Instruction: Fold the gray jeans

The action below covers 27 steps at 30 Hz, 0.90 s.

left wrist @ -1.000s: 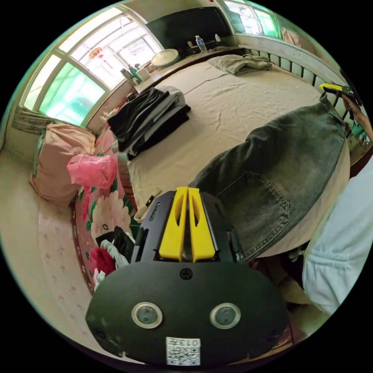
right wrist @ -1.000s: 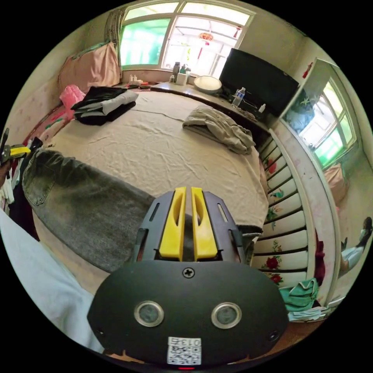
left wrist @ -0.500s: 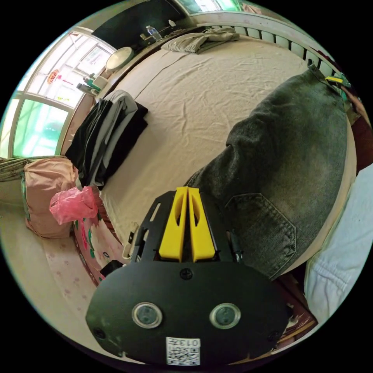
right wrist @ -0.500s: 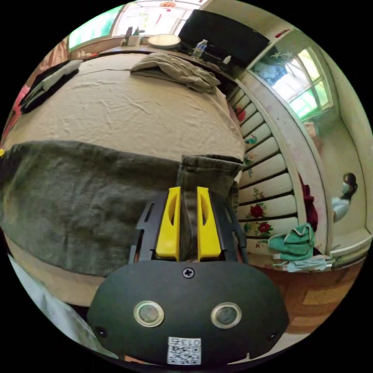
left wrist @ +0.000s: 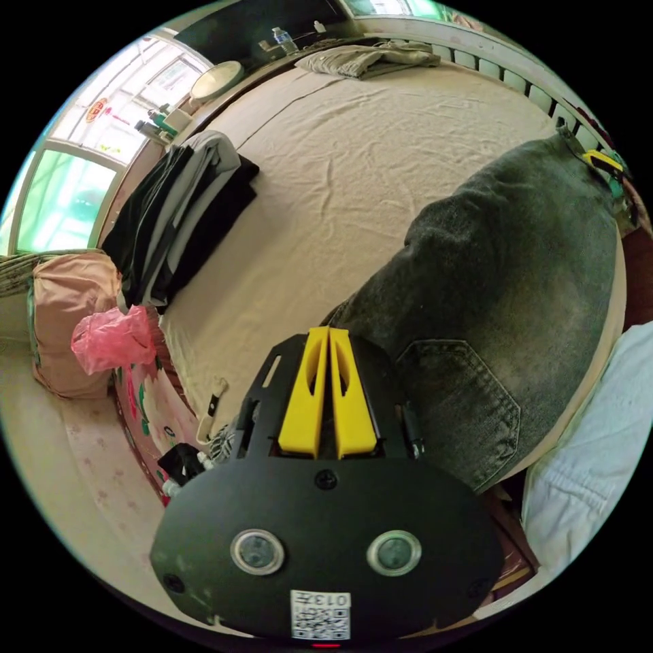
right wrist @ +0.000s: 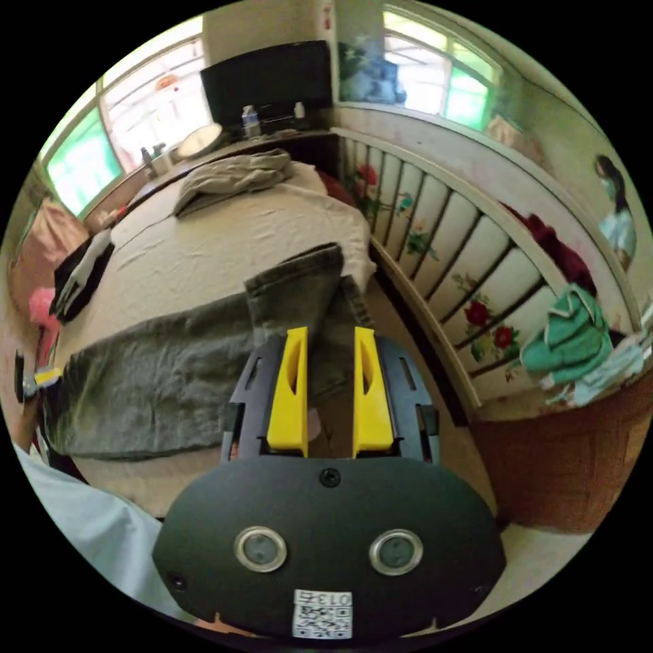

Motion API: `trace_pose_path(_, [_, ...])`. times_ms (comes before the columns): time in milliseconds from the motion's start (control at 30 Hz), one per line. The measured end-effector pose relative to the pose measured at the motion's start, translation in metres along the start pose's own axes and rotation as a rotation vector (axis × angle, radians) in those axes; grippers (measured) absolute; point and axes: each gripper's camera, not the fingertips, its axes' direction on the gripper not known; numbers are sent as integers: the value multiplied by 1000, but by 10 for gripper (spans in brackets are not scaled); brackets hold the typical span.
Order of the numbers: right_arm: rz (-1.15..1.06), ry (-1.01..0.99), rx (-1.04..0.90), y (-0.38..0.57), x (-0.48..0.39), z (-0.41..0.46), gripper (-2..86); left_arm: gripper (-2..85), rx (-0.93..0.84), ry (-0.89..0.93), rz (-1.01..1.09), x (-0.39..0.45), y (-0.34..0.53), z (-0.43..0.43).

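The jeans lie flat on the bed, along the bed's near edge, beside the person's pale sleeve. In the left gripper view a back pocket faces up at the waist end.

The left tongs sit at the waist end of the jeans. Their yellow jaws are pressed together. I cannot tell if any cloth is caught between them (the tips hide that spot).

The right tongs are at the other end of the jeans, over the leg ends. Their jaws stand apart, with a clear gap, and nothing is held in them. The leg ends are folded back a little and lie loose at the bed's corner, near the rail with painted flowers. In the left gripper view the right tongs show as a small yellow bit at the far end of the jeans.

Farther up the bed from the jeans lies a stack of dark clothes, well apart from the jeans. At the far end of the bed is a crumpled beige garment. A pink bag rests by a pillow off the bed's side, next to the dark stack. Beyond the bed a counter runs under the window, with a bottle on it
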Motion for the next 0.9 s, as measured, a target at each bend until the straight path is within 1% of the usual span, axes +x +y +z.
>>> trace_pose_path(33, [-42,17,-13,-3,-11,9,89,-5,-22,-9,-7,-2,1,2])
trace_pose_path(67, [-101,67,-57,-8,-26,28,67,-5,-65,-24,-2,-3,3,8])
trace_pose_path(100, [-121,101,-57,-7,-31,40,36,-5,-82,-23,4,-3,5,11])
trace_pose_path(133, [-98,113,-31,-5,-28,40,33,-5,-81,-10,2,-4,11,16])
trace_pose_path(167, [-32,210,-86,-5,-17,44,26,-5,-57,-12,-4,-6,16,16])
trace_pose_path(233, [97,184,-78,-1,11,35,21,-4,-76,-34,1,-6,19,15])
trace_pose_path(300, [378,4,-30,17,63,22,16,-4,-84,-49,-3,-7,23,14])
trace_pose_path(333, [460,-75,-3,25,77,20,15,-4,-75,-33,-23,-11,28,13])
trace_pose_path(367, [621,-256,40,43,103,24,13,-4,-68,0,-57,-16,32,13])
trace_pose_path(400, [749,-395,39,60,123,37,10,-4,-65,13,-72,-19,34,13])
trace_pose_path(433, [801,-443,38,69,130,44,10,-4,-65,32,-91,-22,36,14])
trace_pose_path(500, [1025,-535,60,106,155,62,9,-2,-76,32,-82,-23,36,14])
trace_pose_path(567, [1127,-527,146,129,165,57,15,1,-83,25,-56,-23,38,11])
trace_pose_path(633, [1097,-417,151,130,166,43,24,7,-46,32,-92,-28,44,3])
trace_pose_path(667, [1000,-349,147,116,158,33,30,15,7,39,-131,-34,49,-7])
trace_pose_path(700, [850,-343,171,92,143,27,37,20,42,44,-143,-36,51,-13])
trace_pose_path(733, [764,-362,182,78,132,26,42,38,120,62,-142,-39,53,-24])
trace_pose_path(767, [582,-429,184,45,103,29,52,61,182,93,-114,-40,52,-33])
trace_pose_path(800, [392,-516,162,9,66,37,57,65,201,105,-96,-40,51,-36])
trace_pose_path(833, [291,-566,144,-9,44,43,59,72,212,116,-57,-38,45,-38])
trace_pose_path(900, [-84,-751,59,-71,-57,67,68,78,200,144,33,-31,37,-34])
